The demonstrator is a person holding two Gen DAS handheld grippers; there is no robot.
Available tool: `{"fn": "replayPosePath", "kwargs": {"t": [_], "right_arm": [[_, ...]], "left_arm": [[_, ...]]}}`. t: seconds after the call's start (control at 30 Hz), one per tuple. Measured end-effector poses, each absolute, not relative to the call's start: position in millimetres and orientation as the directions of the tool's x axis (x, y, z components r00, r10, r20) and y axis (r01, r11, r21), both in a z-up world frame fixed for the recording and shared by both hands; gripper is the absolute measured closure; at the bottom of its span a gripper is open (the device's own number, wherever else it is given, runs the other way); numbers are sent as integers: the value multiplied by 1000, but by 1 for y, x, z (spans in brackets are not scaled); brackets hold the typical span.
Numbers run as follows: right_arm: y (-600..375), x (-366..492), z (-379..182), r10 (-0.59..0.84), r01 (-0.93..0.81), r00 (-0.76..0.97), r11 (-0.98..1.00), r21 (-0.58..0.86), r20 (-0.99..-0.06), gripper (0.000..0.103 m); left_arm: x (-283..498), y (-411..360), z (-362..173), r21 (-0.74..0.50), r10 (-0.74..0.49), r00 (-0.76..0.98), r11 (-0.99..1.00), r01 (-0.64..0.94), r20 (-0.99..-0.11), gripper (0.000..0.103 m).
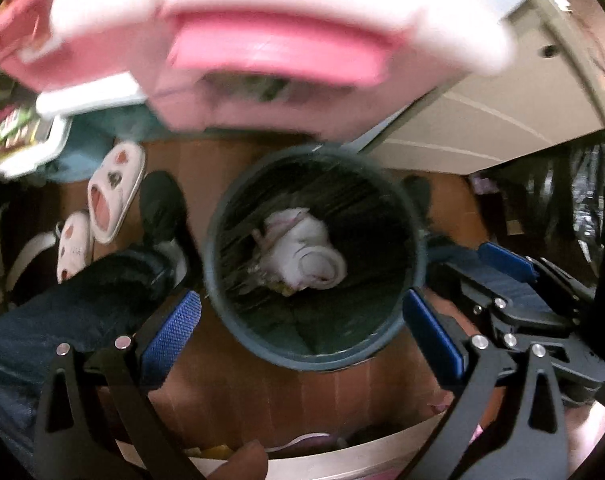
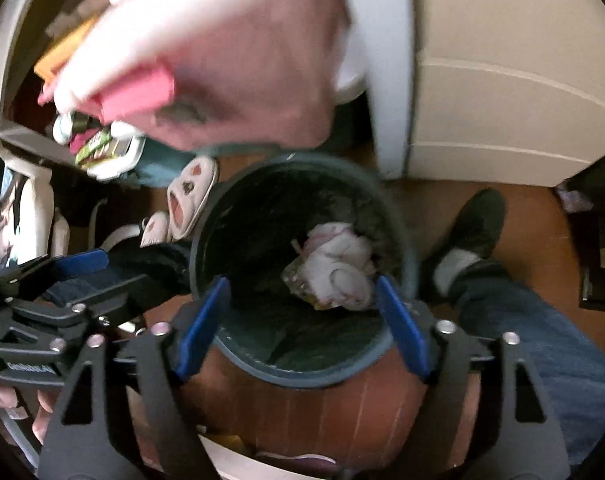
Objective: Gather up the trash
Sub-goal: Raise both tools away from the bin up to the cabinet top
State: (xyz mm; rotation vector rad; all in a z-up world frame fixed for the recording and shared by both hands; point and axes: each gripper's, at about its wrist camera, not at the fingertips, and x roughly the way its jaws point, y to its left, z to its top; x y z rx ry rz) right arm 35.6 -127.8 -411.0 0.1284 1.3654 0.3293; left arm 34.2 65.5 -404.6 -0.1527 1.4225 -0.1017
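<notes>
In the left wrist view, the left gripper (image 1: 302, 320) points steeply down with its blue-padded jaws spread wide and nothing between them but the round dark teal plastic waste bin (image 1: 316, 258) on the brown wooden floor (image 1: 262, 396) at the centre of the frame. A crumpled white-and-pink wad of trash (image 1: 306, 252) lies at the bottom of the bin. A blurred pink-and-white plastic object (image 1: 262, 40) fills the top of the frame, and a pair of white slippers with pink patches (image 1: 102, 208) sits at the left, beside a leg in dark jeans (image 1: 82, 300). The right gripper shows at the right edge. In the right wrist view, the right gripper (image 2: 302, 320) likewise hangs over the bin, jaws wide apart and empty, the wad showing between its pads but far below, inside the bin. The other gripper lies at the left of that frame. The step in hand looks like the drop into the bin, already made. The next move probably calls for lifting both grippers clear of the rim and seeking another piece of trash, which neither view plainly shows.
</notes>
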Motion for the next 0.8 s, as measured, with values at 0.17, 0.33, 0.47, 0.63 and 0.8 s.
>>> {"fn": "replayPosePath", "kwargs": {"t": [0.17,0.33,0.47,0.63,0.8], "right_arm": [[-171,26,-366,272,-114,243,961,252,-931,16],[-218,18,-317,237,-102,329,971,215,-914,13],[-249,13,-277,202,-114,396,979,170,-896,12],[-276,13,-235,163,-140,461,984,110,-873,11],[-311,23,-205,141,-109,513,989,99,-846,11]], "left_arm": [[37,20,-361,-179,-188,204,982,62,-961,5],[37,-24,-317,-204,-234,253,969,141,-939,5],[40,-62,-279,-228,-278,288,954,194,-916,5],[49,-115,-234,-245,-325,322,933,264,-889,5],[62,-162,-197,-233,-347,359,917,323,-867,5]]}}
